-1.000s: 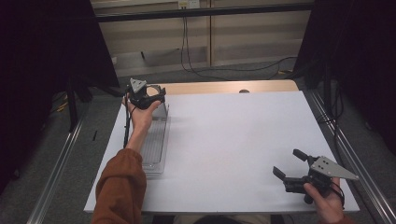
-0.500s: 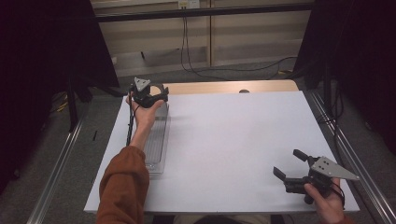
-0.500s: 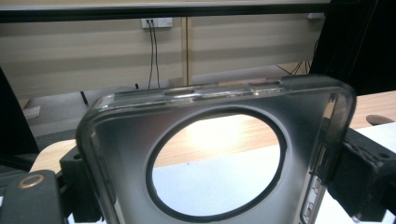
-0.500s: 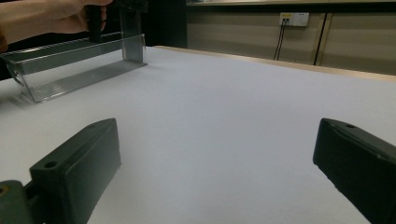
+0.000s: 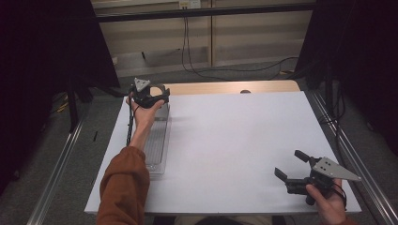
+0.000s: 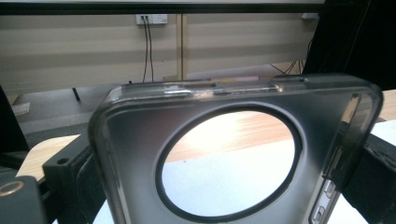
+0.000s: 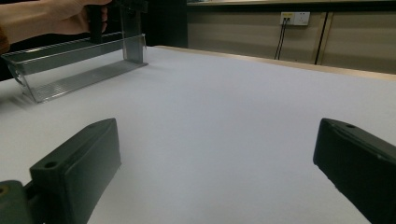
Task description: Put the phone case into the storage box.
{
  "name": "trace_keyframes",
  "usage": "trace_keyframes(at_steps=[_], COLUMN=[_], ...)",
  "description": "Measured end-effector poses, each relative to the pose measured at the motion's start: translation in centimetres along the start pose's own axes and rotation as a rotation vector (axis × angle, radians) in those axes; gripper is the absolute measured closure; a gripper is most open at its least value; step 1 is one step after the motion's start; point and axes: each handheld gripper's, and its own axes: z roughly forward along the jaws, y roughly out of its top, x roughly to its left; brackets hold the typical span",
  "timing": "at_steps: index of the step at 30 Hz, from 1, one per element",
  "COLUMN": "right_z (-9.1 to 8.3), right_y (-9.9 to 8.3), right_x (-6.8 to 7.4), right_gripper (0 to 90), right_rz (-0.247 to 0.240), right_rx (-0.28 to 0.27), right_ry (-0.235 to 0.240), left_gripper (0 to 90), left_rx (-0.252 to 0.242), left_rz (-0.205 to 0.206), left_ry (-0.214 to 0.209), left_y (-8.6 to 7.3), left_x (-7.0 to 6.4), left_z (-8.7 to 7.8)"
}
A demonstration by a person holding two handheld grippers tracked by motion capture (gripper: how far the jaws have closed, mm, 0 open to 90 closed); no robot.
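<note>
- High view: one table [image 5: 234, 140], a broad flat rectangle under a smooth matte white cover, with a strip of pale wood showing along its far edge.
- One tray [image 5: 157, 140], long and narrow, of clear hard plastic with a finely ribbed floor and thin upright walls, lies along the table's left side; the right gripper view shows it [image 7: 79, 65] far off at upper left.
- One case [image 6: 233, 154], a phone cover of smoky translucent soft plastic with rounded corners, one big round hole edged in black and small button bumps down one side, is held upright above the tray's far end.
- Two grippers, each of black blocky jaws with a grey three-cornered plate on top:
- Left gripper [image 5: 149, 93] is clamped on the case, jaws pressing its two sides.
- Right gripper [image 5: 293, 166] rests near the table's right front corner, jaws spread wide with nothing between them.
</note>
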Motion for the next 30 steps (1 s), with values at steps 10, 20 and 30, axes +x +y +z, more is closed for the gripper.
trace_keyframes(at_steps=[10,20,30], right_z=[0.02,0.05,0.06], right_y=[0.00,0.01,-0.01], right_x=[0.04,0.07,0.02], right_gripper=[0.2,0.1,0.1], right_rz=[0.003,0.001,-0.011], right_rx=[0.000,-0.003,-0.001], right_ry=[0.005,0.011,0.016], left_gripper=[4.3,3.5,2.7], left_rx=[0.012,0.044,0.046], left_rz=[0.003,0.004,0.007], left_ry=[0.013,-0.007,0.003], left_y=[-0.37,-0.59,-0.26], left_x=[0.04,-0.10,-0.12], left_z=[0.36,0.44,-0.14])
